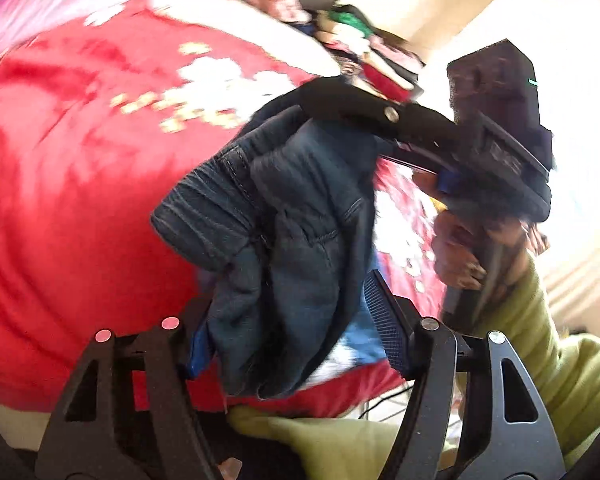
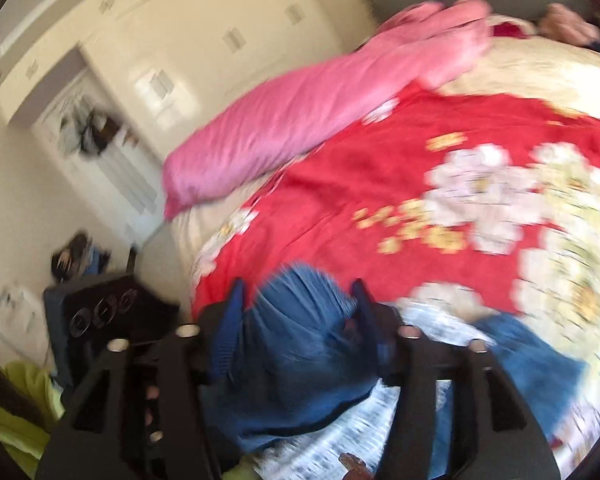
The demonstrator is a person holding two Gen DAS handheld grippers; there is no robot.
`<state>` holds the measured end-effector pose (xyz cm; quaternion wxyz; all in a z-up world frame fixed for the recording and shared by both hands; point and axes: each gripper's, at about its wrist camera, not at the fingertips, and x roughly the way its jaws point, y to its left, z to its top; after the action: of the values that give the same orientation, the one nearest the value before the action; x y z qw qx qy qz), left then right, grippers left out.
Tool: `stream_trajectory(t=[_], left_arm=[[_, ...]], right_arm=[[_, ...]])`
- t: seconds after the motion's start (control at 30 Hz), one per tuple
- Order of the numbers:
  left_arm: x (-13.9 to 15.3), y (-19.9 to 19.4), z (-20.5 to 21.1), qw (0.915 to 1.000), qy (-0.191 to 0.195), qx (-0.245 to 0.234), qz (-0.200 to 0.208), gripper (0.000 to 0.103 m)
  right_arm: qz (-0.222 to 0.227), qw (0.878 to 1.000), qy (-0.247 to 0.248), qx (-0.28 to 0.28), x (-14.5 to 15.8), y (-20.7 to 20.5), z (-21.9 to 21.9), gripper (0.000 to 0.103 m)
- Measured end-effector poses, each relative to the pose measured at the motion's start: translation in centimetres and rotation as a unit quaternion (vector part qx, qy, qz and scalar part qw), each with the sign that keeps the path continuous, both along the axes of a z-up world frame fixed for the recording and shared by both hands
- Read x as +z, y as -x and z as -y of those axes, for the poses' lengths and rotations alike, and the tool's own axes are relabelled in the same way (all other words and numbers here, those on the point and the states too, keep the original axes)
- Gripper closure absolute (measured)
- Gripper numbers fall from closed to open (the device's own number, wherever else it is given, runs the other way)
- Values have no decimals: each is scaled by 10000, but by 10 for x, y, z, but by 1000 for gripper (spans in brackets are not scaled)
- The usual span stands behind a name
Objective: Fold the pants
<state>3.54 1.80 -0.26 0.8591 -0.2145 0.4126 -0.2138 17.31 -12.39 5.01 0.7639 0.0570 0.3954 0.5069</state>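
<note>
You've got the jeans [image 1: 292, 240] bunched mid-air above the bed [image 1: 60, 200], left gripper [image 1: 296, 340] and right gripper [image 2: 300, 332] jaws both clamped on denim. No fold visible yet, basically everything's left.

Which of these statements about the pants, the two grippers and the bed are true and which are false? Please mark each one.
1. The pants are dark blue denim. True.
2. The pants lie flat and neatly folded on the bed cover. False: they hang bunched in the air, above the cover.
3. The right gripper holds cloth of the pants. True.
4. The bed cover is plain green. False: it is red with pale flowers.
5. A pink pillow lies on the bed. True.
6. The left gripper is away from the pants. False: cloth hangs between its fingers.
</note>
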Motion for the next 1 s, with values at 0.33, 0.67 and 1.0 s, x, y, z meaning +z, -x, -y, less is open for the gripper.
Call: stream_trajectory(t=[0.33, 0.67, 1.0], left_arm=[[-30, -3, 98, 9859, -1149, -1205, -142, 29], [-38, 1, 100, 9819, -1452, -1211, -111, 28], [-7, 13, 82, 9865, -1442, -771, 109, 11]], right_arm=[[-263, 9907, 552, -1216, -39, 24, 93, 29], [-39, 9634, 2096, -1670, -80, 25, 88, 30], [465, 9674, 1549, -1946, -36, 53, 110, 19]])
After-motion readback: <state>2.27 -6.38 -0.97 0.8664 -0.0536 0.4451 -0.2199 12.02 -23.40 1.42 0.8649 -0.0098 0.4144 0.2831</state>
